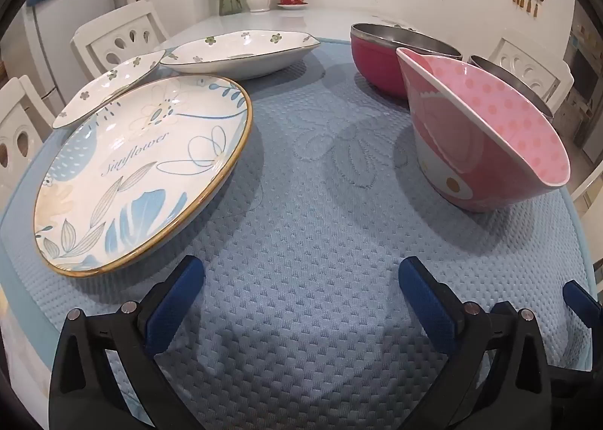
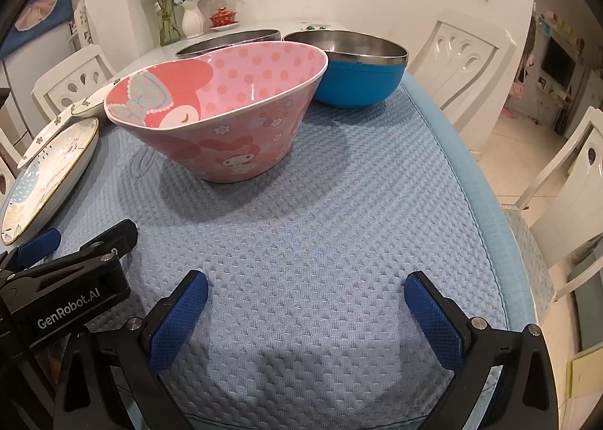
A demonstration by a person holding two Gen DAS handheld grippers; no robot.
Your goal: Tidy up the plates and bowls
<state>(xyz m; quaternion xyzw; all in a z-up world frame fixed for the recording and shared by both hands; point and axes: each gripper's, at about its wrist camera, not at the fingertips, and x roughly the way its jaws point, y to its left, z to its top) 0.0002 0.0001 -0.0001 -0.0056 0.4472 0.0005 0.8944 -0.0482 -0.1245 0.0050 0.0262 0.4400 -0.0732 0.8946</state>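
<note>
Fingers of both grippers, left (image 1: 301, 279) and right (image 2: 306, 292), spread apart, empty; glazed sunflower plate (image 1: 143, 173) may slip from a shallow pinch; slant-rimmed pink bowl (image 2: 222, 117) could tip.

Ahead and left of the left tool (image 1: 301, 275), the round "Sunflower" plate (image 1: 143, 173) with blue leaves and a gold rim lies flat. Beyond it, two white dishes with small green flowers: a smaller one (image 1: 109, 91) overlapping the plate's far edge, and a wider one (image 1: 241, 51) behind. Straight ahead of the right tool (image 2: 306, 292) stands the pink cartoon bowl (image 2: 226, 117), upright with a slanted rim. Behind it sit two steel-lined bowls, one magenta (image 1: 380, 60), one blue (image 2: 358, 72).
</note>
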